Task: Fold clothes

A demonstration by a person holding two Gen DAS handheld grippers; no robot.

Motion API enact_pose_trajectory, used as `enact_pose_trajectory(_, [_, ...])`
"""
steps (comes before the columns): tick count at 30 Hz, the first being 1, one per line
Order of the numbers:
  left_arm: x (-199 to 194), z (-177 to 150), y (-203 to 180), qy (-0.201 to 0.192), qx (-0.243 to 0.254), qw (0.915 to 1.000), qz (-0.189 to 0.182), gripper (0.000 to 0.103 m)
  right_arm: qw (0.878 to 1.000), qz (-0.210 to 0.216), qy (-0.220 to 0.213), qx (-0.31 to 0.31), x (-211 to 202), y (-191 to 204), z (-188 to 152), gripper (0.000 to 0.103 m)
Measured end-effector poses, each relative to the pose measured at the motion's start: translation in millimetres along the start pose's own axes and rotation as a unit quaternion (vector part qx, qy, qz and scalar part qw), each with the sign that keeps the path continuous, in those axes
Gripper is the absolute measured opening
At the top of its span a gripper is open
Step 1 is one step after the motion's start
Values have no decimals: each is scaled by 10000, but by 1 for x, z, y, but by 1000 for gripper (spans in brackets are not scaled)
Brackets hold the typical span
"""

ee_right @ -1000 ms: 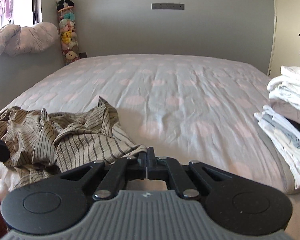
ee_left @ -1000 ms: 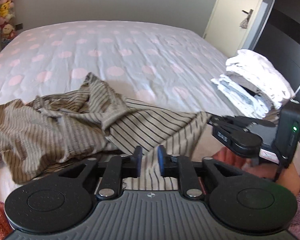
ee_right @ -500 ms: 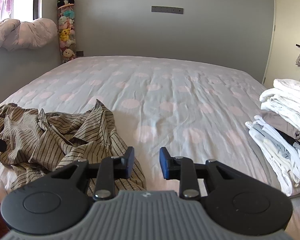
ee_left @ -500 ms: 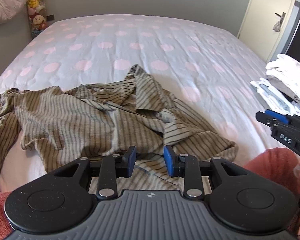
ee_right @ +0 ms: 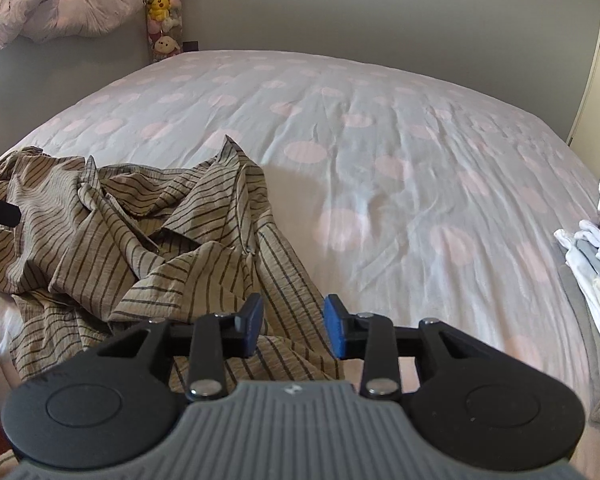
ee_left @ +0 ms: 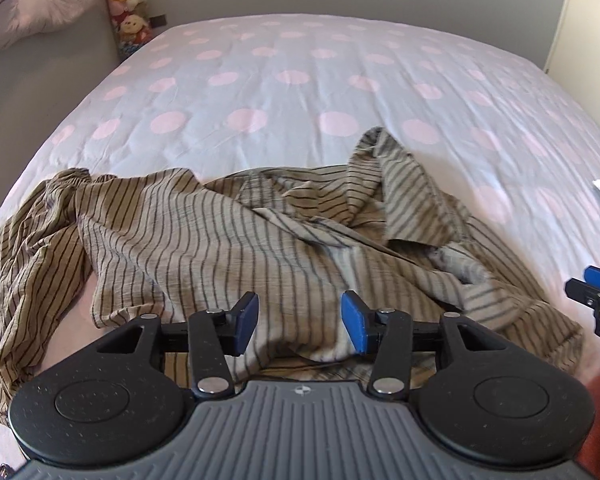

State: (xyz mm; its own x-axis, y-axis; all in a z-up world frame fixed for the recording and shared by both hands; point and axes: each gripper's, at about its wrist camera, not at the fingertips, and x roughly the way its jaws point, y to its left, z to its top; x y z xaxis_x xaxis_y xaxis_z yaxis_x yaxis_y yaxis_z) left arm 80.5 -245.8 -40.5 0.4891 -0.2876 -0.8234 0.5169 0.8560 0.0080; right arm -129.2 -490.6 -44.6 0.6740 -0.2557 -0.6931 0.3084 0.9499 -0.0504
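Note:
A crumpled tan shirt with dark stripes (ee_left: 220, 232) lies on the near part of the bed, also seen at the left of the right wrist view as the striped shirt (ee_right: 140, 240). My left gripper (ee_left: 299, 322) hovers over the shirt's near hem, its jaws opening, nothing pinched between the blue pads. My right gripper (ee_right: 294, 326) hangs over the shirt's right edge, jaws also opening, with cloth below the gap but not gripped. The right gripper's tips (ee_left: 596, 292) show at the right edge of the left wrist view.
The bed (ee_right: 380, 140) has a pale cover with pink dots. A stack of folded white and grey clothes (ee_right: 596, 272) sits at the bed's right edge. A rolled duvet (ee_right: 60, 8) and plush toys (ee_right: 162, 4) stand against the far left wall.
Both grippers went from nearly shut to open. The left one moved left and down over the shirt; the right one moved toward the shirt's right edge.

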Motion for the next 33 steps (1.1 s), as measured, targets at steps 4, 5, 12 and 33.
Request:
enact_pose_trajectory(4, [27, 7, 15, 216, -183, 9995, 169, 52, 9998, -79, 192, 49, 25, -3, 12, 41])
enact_pose_trajectory(5, [34, 9, 19, 298, -234, 9991, 197, 52, 9997, -100, 229, 36, 31, -3, 16, 44])
enact_pose_trajectory(12, [79, 16, 44, 728, -609, 9948, 373, 57, 9979, -259, 587, 35, 83, -6, 27, 55])
enact_pose_trajectory(33, [137, 33, 57, 1177, -730, 9885, 613, 48, 9948, 326, 955, 133, 130, 7, 16, 6])
